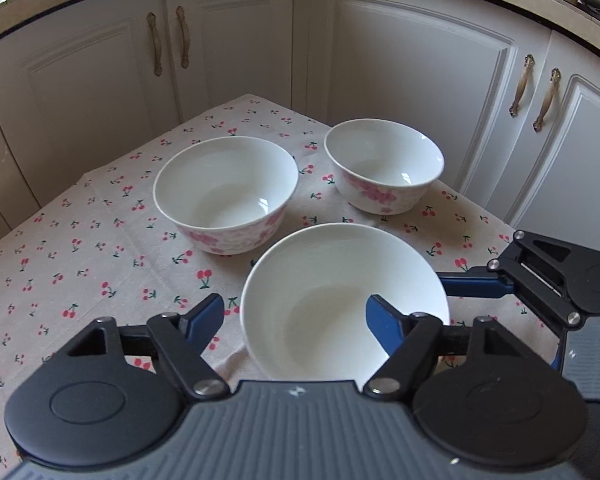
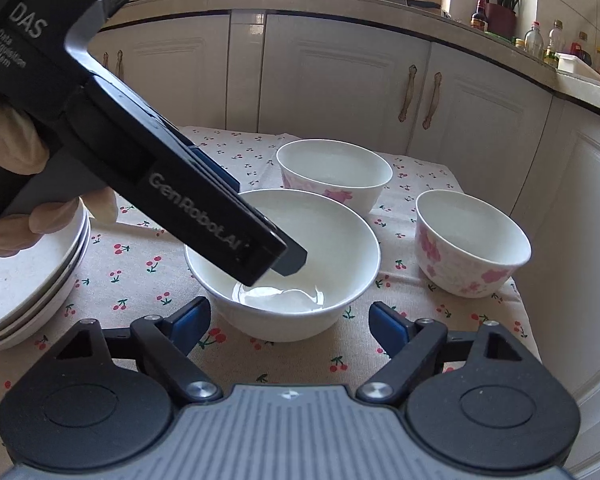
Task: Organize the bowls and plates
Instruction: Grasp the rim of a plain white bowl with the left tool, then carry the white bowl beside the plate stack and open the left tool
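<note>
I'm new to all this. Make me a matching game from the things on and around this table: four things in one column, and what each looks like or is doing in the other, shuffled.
Things:
1. plain bowl
2. plates
3. tablecloth
4. cupboard handles

Descriptions:
a. printed with red cherries
b. stacked on one another
c. brass-coloured
d. the left gripper has one finger inside it

Pairs: 1-d, 2-b, 3-a, 4-c
</note>
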`<control>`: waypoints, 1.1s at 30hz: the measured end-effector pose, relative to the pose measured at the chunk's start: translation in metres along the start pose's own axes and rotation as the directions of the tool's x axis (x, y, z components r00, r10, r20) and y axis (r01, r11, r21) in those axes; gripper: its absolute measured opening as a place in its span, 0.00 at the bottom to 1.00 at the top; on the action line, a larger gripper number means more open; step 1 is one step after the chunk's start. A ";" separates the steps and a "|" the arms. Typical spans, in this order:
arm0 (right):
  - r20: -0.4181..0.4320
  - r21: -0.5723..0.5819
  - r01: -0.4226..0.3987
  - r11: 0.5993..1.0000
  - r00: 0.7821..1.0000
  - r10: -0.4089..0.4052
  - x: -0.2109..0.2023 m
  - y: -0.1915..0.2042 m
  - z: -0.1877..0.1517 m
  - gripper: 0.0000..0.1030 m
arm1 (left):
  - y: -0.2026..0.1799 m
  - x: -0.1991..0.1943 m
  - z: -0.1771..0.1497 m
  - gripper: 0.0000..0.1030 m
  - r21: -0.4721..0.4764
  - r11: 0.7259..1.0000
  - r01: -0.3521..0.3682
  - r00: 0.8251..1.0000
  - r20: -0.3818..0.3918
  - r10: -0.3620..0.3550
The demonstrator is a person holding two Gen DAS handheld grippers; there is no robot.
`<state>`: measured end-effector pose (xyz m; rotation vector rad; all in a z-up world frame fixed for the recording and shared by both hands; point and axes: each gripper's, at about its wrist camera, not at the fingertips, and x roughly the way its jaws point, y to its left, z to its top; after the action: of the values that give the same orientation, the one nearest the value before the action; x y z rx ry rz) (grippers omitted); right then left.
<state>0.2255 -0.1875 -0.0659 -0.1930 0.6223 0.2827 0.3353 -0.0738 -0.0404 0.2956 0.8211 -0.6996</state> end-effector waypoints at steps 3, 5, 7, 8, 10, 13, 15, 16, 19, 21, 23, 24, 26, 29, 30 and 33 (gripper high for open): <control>0.007 -0.009 -0.002 1.000 1.000 0.002 0.002 0.000 0.002 0.83 | 0.000 0.002 0.001 0.73 -0.003 1.000 0.019 1.000 -0.002 -0.020; 0.011 -0.009 -0.008 1.000 1.000 0.008 0.002 0.000 0.002 0.83 | -0.001 0.003 0.001 0.73 -0.006 0.999 0.036 0.999 -0.001 -0.036; 0.014 -0.003 -0.011 1.000 1.000 0.011 0.002 0.000 0.002 0.82 | -0.001 0.004 0.001 0.72 -0.005 0.999 0.046 0.999 0.002 -0.046; 0.015 -0.003 -0.010 1.000 1.000 0.010 0.001 0.000 0.002 0.82 | -0.001 0.004 0.001 0.72 -0.006 0.999 0.051 0.999 0.003 -0.051; 0.016 -0.004 -0.009 1.000 1.000 0.009 0.001 0.001 0.002 0.82 | -0.001 0.004 0.001 0.72 -0.005 0.999 0.052 0.999 0.005 -0.052; 0.013 0.001 -0.011 1.000 1.000 0.011 0.001 0.001 0.003 0.82 | 0.001 0.004 0.001 0.71 -0.015 0.998 0.063 0.998 0.007 -0.063; 0.009 -0.001 -0.011 1.000 1.000 0.011 0.000 0.000 0.003 0.82 | 0.001 0.003 0.001 0.71 -0.015 0.998 0.063 0.998 0.007 -0.063; 0.006 -0.003 -0.011 1.000 1.000 0.011 0.000 0.001 0.004 0.82 | 0.000 0.002 0.000 0.71 -0.012 0.998 0.062 0.998 0.005 -0.062; 0.001 -0.011 -0.009 1.000 1.000 0.009 -0.003 0.002 0.004 0.82 | -0.002 -0.001 -0.001 0.71 -0.011 0.998 0.062 0.998 0.007 -0.062; 0.003 -0.020 -0.009 1.000 1.000 0.009 -0.008 0.003 0.005 0.82 | -0.004 -0.006 -0.002 0.71 -0.009 0.998 0.062 0.998 0.014 -0.062; 0.006 -0.023 -0.015 1.000 1.000 0.016 -0.015 0.003 0.006 0.82 | -0.007 -0.012 -0.003 0.71 -0.010 0.998 0.064 0.998 0.021 -0.064; 0.007 -0.024 -0.021 0.999 1.000 0.021 -0.019 0.003 0.006 0.82 | -0.009 -0.015 -0.004 0.71 -0.013 0.998 0.064 0.998 0.023 -0.064; 0.008 -0.025 -0.035 0.999 0.999 0.035 -0.028 0.002 0.006 0.82 | -0.014 -0.021 -0.007 0.71 -0.017 0.998 0.063 0.998 0.025 -0.062; 0.006 -0.034 -0.057 0.998 0.998 0.057 -0.042 0.002 0.004 0.82 | -0.023 -0.030 -0.014 0.71 -0.022 0.998 0.060 0.998 0.029 -0.060; 0.004 -0.037 -0.063 0.997 0.998 0.063 -0.046 0.003 0.003 0.82 | -0.025 -0.033 -0.017 0.71 -0.026 0.998 0.062 0.998 0.032 -0.061; -0.005 -0.051 -0.082 0.995 0.997 0.081 -0.057 0.005 -0.001 0.82 | -0.032 -0.042 -0.026 0.71 -0.041 0.997 0.068 0.997 0.035 -0.067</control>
<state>0.1792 -0.1947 -0.0328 -0.2177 0.6269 0.3775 0.2788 -0.0656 -0.0255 0.2181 0.8156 -0.7474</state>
